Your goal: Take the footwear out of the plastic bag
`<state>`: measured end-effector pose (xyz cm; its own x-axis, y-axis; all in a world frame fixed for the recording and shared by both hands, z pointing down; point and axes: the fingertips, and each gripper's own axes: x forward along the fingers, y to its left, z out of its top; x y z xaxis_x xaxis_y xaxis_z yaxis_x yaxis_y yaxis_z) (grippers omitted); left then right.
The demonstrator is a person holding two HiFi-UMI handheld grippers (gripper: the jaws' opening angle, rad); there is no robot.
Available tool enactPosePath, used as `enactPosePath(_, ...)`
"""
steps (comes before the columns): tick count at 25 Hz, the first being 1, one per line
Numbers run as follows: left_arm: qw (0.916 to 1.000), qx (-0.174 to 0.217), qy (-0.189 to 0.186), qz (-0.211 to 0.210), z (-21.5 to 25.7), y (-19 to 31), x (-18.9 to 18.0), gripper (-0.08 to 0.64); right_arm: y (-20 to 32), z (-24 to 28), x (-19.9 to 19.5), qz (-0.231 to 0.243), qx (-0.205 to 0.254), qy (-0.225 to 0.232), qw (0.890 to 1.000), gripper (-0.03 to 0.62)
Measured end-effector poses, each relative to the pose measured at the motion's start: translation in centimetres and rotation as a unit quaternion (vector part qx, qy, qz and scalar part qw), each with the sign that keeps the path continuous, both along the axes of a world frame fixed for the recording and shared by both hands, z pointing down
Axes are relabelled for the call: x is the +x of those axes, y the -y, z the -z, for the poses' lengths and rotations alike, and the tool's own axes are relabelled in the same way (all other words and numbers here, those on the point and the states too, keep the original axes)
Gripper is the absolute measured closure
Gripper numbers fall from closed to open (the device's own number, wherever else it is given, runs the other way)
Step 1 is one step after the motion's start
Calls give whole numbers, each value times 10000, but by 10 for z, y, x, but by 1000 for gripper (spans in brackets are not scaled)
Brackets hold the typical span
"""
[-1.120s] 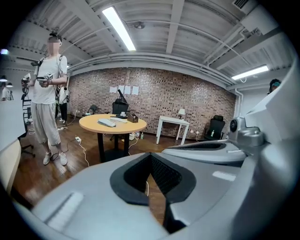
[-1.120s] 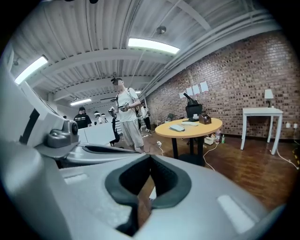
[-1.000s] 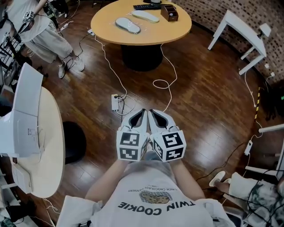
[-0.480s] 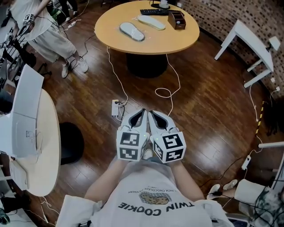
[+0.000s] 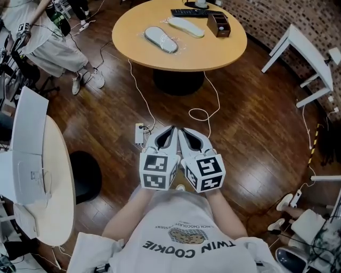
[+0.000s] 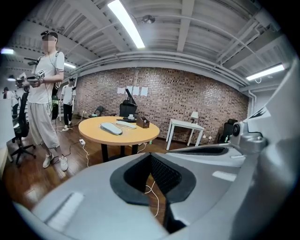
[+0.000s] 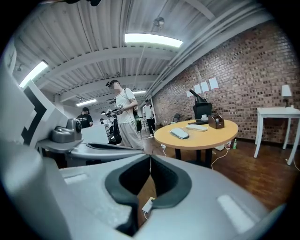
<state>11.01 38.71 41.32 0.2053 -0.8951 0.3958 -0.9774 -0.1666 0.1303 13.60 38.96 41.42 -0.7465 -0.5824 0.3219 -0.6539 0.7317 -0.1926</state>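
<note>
Two pale slippers lie on the round wooden table point(image 5: 213, 50) far ahead: a grey one point(image 5: 161, 39) and a lighter one point(image 5: 186, 26) behind it, each with a faint sheen of clear plastic around it. The grey slipper point(image 6: 110, 128) also shows in the left gripper view, and again as the grey slipper point(image 7: 179, 133) in the right gripper view. My left gripper point(image 5: 171, 129) and right gripper point(image 5: 181, 130) are held side by side over the floor, well short of the table. Both are shut with nothing between the fingers.
A black remote point(image 5: 192, 13) and a small brown box point(image 5: 219, 24) share the table. White cables and a power strip point(image 5: 139, 133) lie on the wooden floor ahead. A white table point(image 5: 48, 181) stands at the left, a white desk point(image 5: 309, 58) at the right, and a person point(image 5: 48, 48) at the upper left.
The round table and the floor have slid toward me in the head view. Both grippers stay together in the same pose, still shut.
</note>
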Motion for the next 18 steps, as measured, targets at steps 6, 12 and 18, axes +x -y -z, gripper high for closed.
enactPosePath(6,9999,-89,-93,-111,-4,64,-54,557,64,-9,-54,-110,-149,-76,9998,589)
enactPosePath(12,9992,-229,-188,-258,-9,125,-114,557,127,-9,-111,-305,-283,-77,9991,589)
enactPosePath(18,9985,-278,-255,-402,-9,172,-165,557,175,-7,-156,-495,-305,-139,9982,589)
